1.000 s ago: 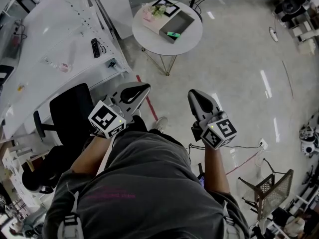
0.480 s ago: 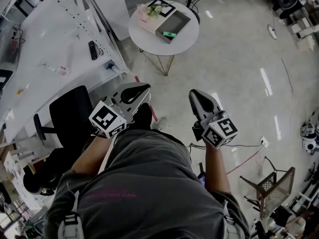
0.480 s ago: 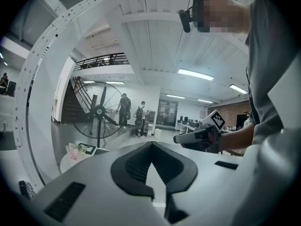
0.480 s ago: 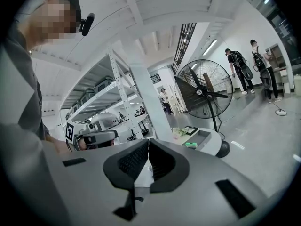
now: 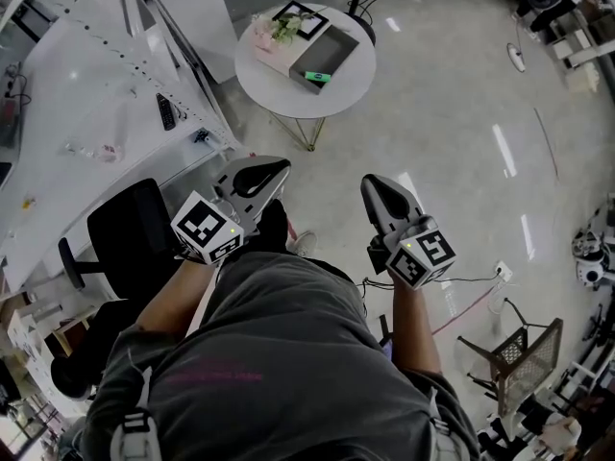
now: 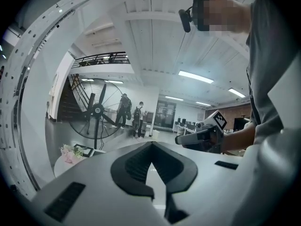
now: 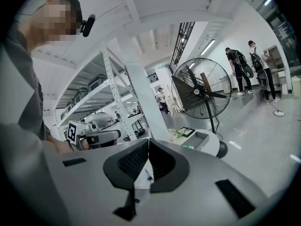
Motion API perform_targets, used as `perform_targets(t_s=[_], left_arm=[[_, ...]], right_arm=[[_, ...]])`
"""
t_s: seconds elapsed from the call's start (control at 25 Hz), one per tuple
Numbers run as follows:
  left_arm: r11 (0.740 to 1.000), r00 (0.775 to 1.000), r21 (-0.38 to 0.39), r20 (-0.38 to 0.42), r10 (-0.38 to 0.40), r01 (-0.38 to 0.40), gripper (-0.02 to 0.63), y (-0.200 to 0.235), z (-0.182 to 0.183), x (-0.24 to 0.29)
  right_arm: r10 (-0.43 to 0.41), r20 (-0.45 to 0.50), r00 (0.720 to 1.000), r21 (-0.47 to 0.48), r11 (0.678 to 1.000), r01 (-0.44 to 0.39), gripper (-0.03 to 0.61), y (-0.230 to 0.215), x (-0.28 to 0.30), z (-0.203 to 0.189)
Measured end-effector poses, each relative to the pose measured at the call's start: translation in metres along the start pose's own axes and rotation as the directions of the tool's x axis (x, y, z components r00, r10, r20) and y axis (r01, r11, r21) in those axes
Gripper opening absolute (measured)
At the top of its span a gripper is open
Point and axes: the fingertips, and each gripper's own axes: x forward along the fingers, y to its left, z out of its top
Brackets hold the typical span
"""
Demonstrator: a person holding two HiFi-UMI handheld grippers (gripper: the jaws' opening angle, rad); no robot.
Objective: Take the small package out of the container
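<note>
Where the person stands: glossy grey floor, white desk at left, large fan beyond.
Round table: grey container across its middle, flowers beside it.
Small package: green, in the container's near end.
Left gripper: jaws together, empty, well short of the table.
Right gripper: jaws together, empty.
Change: the table sits farther left in the head view than a second ago; the grippers are unmoved.
</note>
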Motion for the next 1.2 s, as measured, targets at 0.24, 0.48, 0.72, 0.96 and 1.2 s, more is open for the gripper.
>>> perform_targets(t_s=[0.24, 0.48, 0.72, 0.96, 1.2], left_arm=[[1.0, 1.0, -0.021, -0.022, -0.007, 0.007, 0.014, 0.049, -0.001, 0.015], [0.999, 0.999, -0.023, -0.026, -0.037, 0.036, 0.015, 0.105, 0.011, 0.036], [0.997, 0.996, -0.012, -0.025, -0.082, 0.082, 0.015, 0.154, 0.024, 0.054], [0.994, 0.993, -0.015, -0.038, -0.111, 0.11, 0.015, 0.188, 0.029, 0.059], [0.992, 0.99, -0.002, -0.05, -0.129, 0.129, 0.015, 0.215, 0.03, 0.062]], right_arm=[[-0.014, -0.01, 1.0, 0.016, 1.0, 0.014, 0.023, -0.019, 0.047, 0.014], [-0.035, -0.033, 0.999, 0.011, 0.999, 0.036, 0.023, -0.036, 0.099, 0.029], [-0.071, -0.038, 0.997, 0.017, 0.997, 0.071, 0.023, -0.051, 0.145, 0.047], [-0.104, -0.025, 0.994, 0.025, 0.994, 0.105, 0.023, -0.059, 0.174, 0.065], [-0.137, -0.049, 0.989, 0.025, 0.99, 0.139, 0.022, -0.066, 0.194, 0.067]])
